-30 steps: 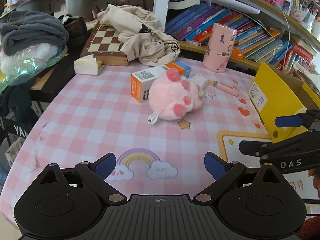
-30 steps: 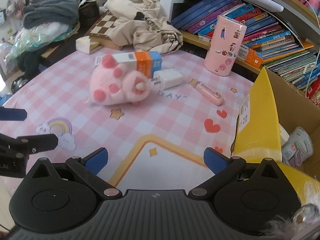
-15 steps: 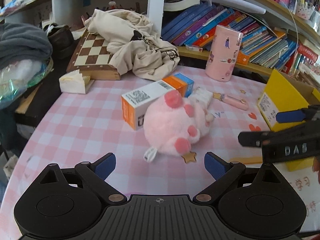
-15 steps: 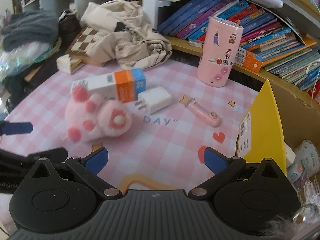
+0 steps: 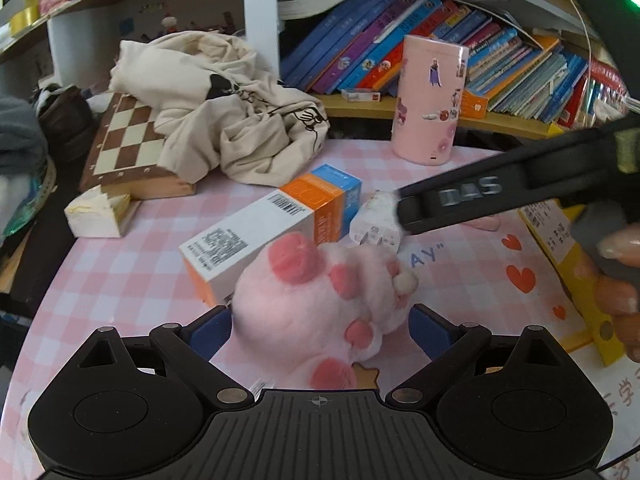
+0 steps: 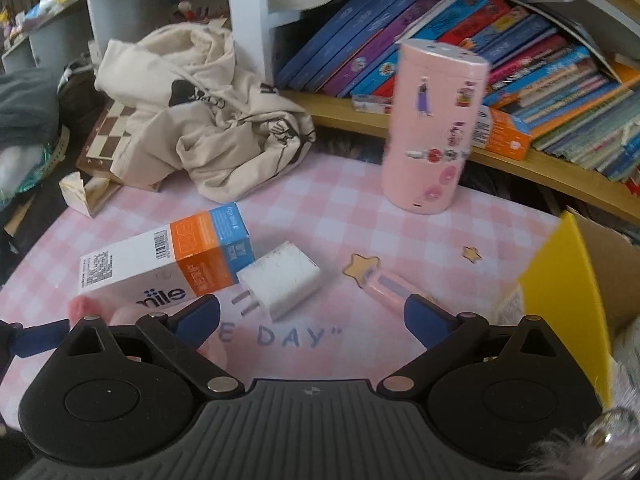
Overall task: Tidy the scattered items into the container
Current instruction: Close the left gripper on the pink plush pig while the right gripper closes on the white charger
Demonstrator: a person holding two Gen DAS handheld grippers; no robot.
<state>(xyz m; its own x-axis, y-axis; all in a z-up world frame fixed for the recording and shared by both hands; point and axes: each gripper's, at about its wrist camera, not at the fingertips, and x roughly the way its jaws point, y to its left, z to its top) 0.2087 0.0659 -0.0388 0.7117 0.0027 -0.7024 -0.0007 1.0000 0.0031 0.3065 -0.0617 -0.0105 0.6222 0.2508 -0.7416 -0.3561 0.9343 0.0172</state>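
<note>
Your container, the yellow-flapped cardboard box (image 6: 568, 280), sits at the right edge of both views, so everything you lift has to cross the pink checked tablecloth (image 5: 120, 272) toward that side. That crossing is where trouble starts: your right gripper (image 6: 312, 316) reaches in from the right across the middle of the left wrist view, directly over the route your left gripper (image 5: 320, 330) would take. Move both at once and the two tools are likely to knock together.

The fluffy pink plush toy (image 5: 320, 300) lies low centre in the left view, sitting between the left claw's fingers, which are spread wide and not yet pressing it. It is soft and bulky, so a shallow pinch may catch only fur and let it slide free. It also touches the white, orange and blue carton (image 5: 272, 220) behind it; pulling it up could drag or tip the carton.

The right claw is likewise spread and empty. The white plug-in charger (image 6: 282, 278) lies centre frame, just ahead of the fingers, beside the carton. Close carelessly and you may nudge the carton or the small pink stick-shaped item (image 6: 386, 286) lying near the right fingertip.
</note>
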